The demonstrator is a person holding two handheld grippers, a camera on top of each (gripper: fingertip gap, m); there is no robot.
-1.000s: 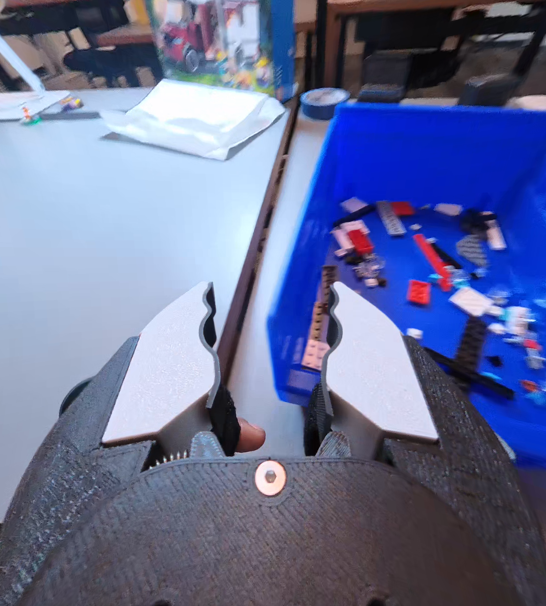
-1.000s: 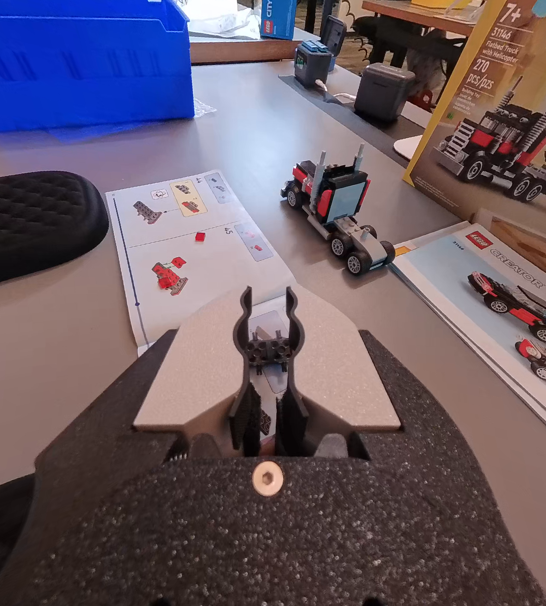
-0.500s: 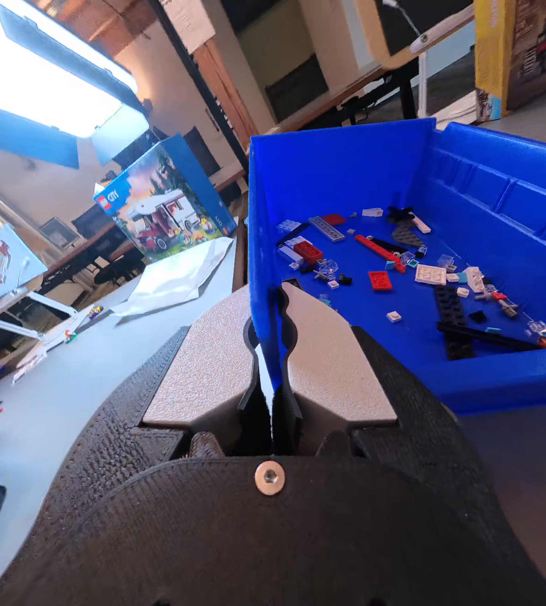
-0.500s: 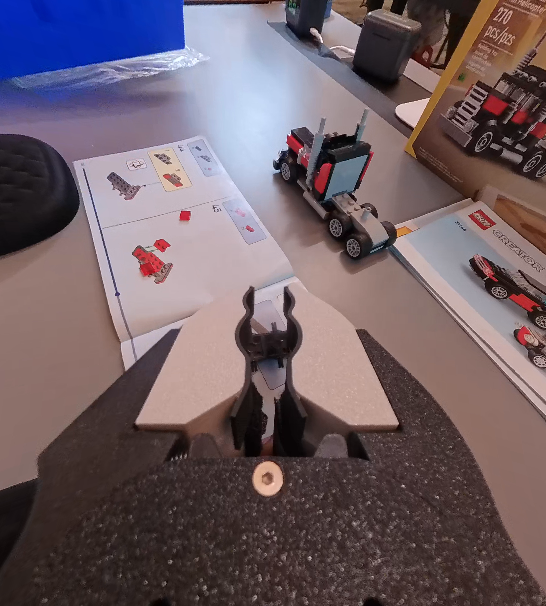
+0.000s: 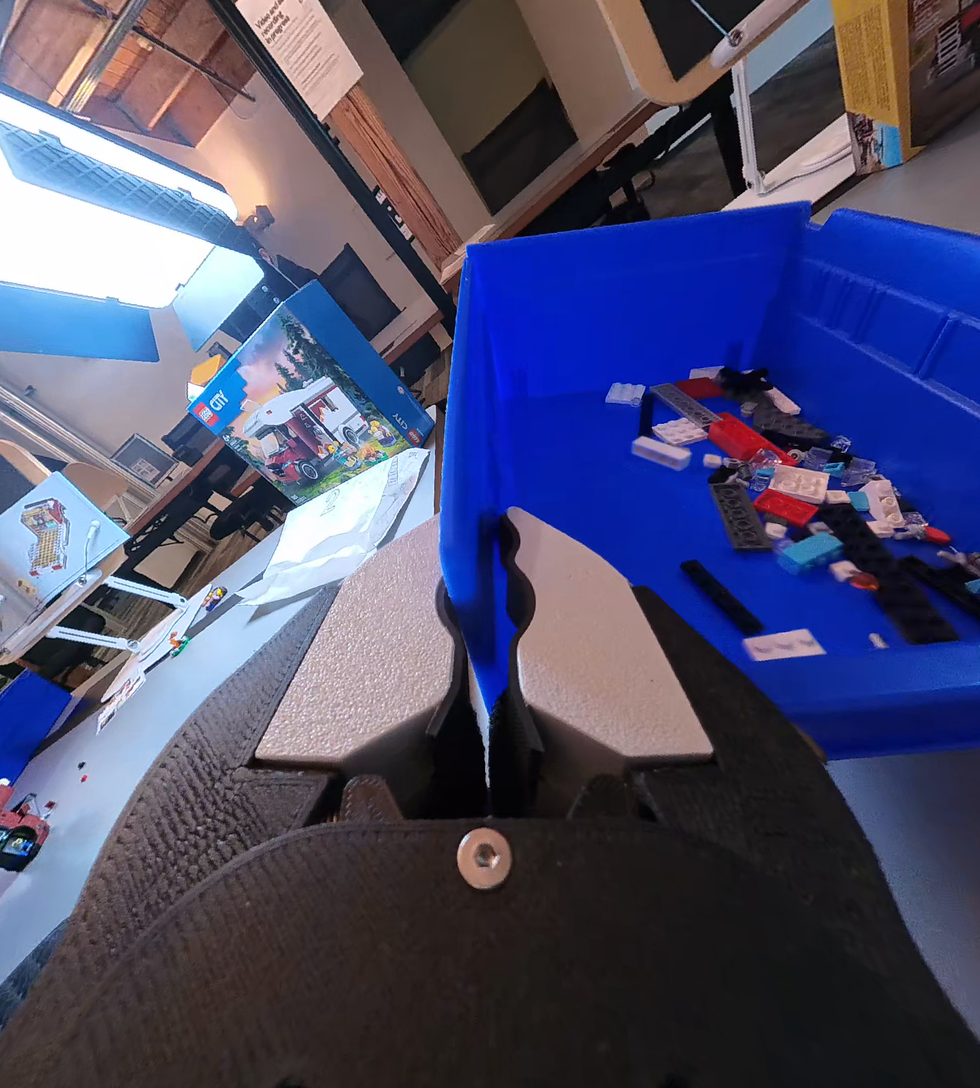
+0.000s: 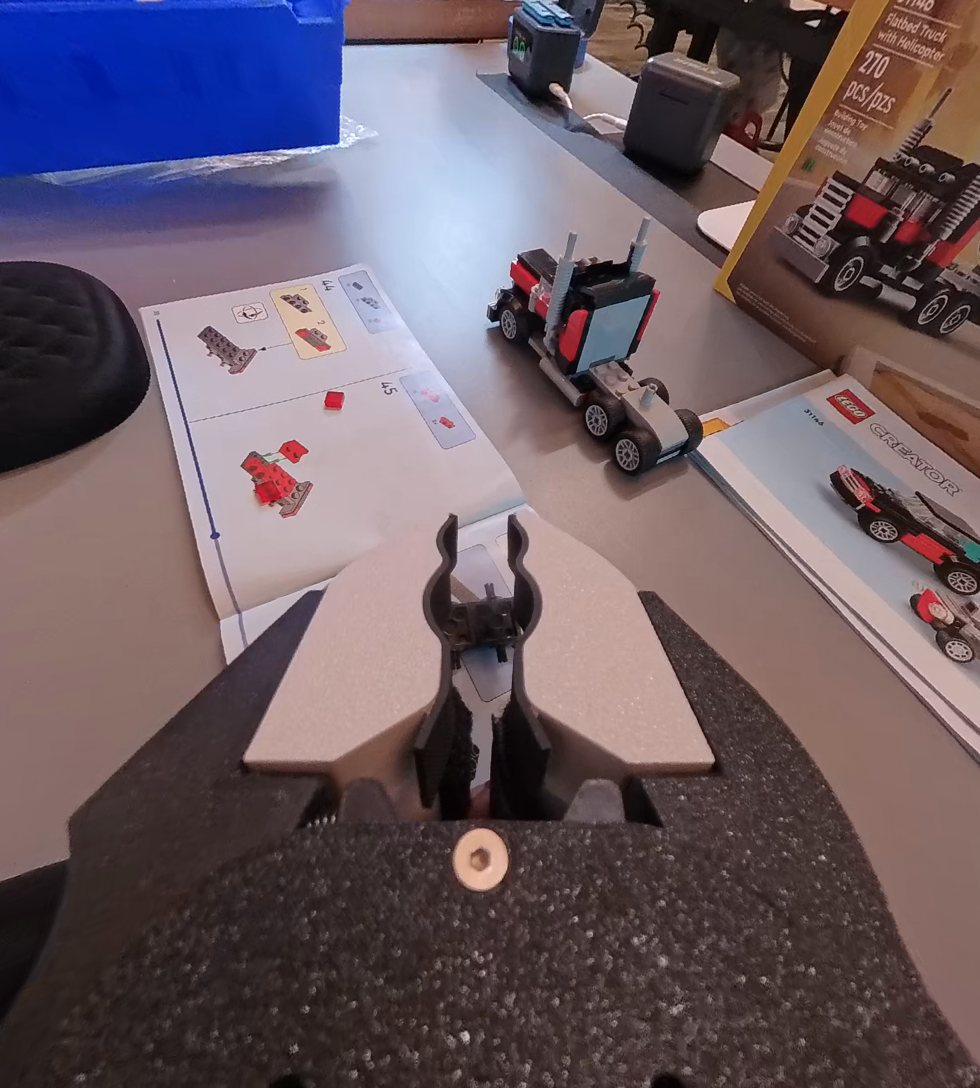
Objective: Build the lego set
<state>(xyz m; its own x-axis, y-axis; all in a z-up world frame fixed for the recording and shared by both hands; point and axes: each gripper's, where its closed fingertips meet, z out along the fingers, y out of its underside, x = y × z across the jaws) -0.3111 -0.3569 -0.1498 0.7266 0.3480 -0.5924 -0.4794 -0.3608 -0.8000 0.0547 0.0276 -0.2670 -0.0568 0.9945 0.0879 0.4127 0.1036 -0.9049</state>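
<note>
The left gripper (image 5: 484, 589) was clamped on the near corner wall of the blue bin (image 5: 623, 306), one jaw outside and one inside, and the bin looked tipped up off the desk (image 5: 946, 853). The loose Lego pieces (image 5: 799, 488) lay scattered across its floor toward the far side, well away from those jaws.

The bin's wall looked stiff and thin, so a corner pinch seemed fair, though a tilted bin of light, slippery bricks could slide or spill.

The right gripper (image 6: 481, 547) was closed on a small black Lego piece (image 6: 482, 624), seated deep between the jaws, behind the tips. It seemed very light and hard, with thin pins that might snap or twist under a squeeze; the flat sides looked the safer hold.

It hung over the near edge of the open instruction booklet (image 6: 322, 412), where a small red brick (image 6: 334, 400) lay. The built truck cab (image 6: 587, 347) stood beyond on the desk.
</note>
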